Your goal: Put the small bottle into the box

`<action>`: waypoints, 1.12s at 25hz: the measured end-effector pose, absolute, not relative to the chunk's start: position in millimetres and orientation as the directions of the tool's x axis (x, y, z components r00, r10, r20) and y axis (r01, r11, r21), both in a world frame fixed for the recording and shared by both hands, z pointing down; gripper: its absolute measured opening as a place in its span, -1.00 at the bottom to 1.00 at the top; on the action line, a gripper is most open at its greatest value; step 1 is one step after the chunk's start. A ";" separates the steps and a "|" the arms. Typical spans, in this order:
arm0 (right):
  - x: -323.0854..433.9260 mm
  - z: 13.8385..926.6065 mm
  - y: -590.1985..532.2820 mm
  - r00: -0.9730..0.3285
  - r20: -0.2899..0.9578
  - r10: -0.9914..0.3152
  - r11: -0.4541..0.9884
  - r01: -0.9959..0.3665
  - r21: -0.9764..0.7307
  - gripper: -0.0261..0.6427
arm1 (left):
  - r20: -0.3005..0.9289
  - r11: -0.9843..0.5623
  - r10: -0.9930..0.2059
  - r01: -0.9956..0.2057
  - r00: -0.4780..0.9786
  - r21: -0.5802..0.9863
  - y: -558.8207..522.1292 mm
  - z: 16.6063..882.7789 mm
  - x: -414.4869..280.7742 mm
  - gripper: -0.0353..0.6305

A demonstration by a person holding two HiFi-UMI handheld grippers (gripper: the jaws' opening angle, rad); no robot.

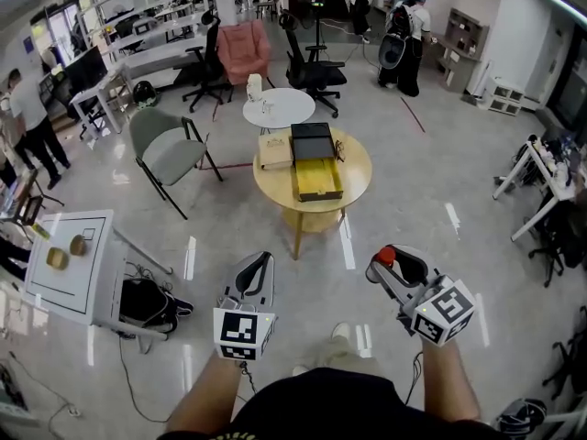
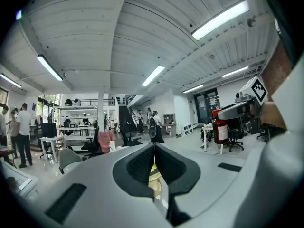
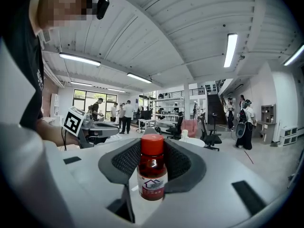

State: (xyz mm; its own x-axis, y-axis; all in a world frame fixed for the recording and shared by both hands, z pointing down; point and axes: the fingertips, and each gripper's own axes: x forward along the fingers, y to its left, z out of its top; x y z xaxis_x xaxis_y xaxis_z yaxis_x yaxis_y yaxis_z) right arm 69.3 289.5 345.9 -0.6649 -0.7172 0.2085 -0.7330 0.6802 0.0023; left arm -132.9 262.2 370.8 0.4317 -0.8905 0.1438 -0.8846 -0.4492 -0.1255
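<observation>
Small bottle [image 3: 152, 170], pinched in the right gripper [image 3: 152, 151], may slip on the carry to the box [image 1: 317, 196] at 12 o'clock; left gripper [image 2: 153, 147] is pressed together.

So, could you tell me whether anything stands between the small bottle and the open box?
Nothing visible does. The right gripper holds the small bottle, and only bare floor lies between it and the round table, where the open box sits with its black lid on the far side.

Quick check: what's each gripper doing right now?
Left gripper: closed, nothing between its jaws.
Right gripper: closed on the small bottle with the red cap.
</observation>
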 end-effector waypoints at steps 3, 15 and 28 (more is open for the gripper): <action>70.9 351.8 282.2 -0.664 0.216 -0.716 0.679 -0.734 -0.010 -0.45 | 0.153 -0.442 -0.893 -0.889 0.424 -0.117 255.9 376.7 -134.5 -0.83; 93.1 369.2 262.6 -0.644 0.255 -0.721 0.659 -0.751 -0.032 -0.45 | 0.188 -0.472 -0.872 -0.877 0.451 -0.085 221.6 398.8 -108.5 -0.83; 123.8 368.4 173.8 -0.674 0.236 -0.700 0.684 -0.728 -0.051 -0.45 | 0.199 -0.444 -0.886 -0.890 0.419 -0.103 137.0 396.1 -77.4 -0.83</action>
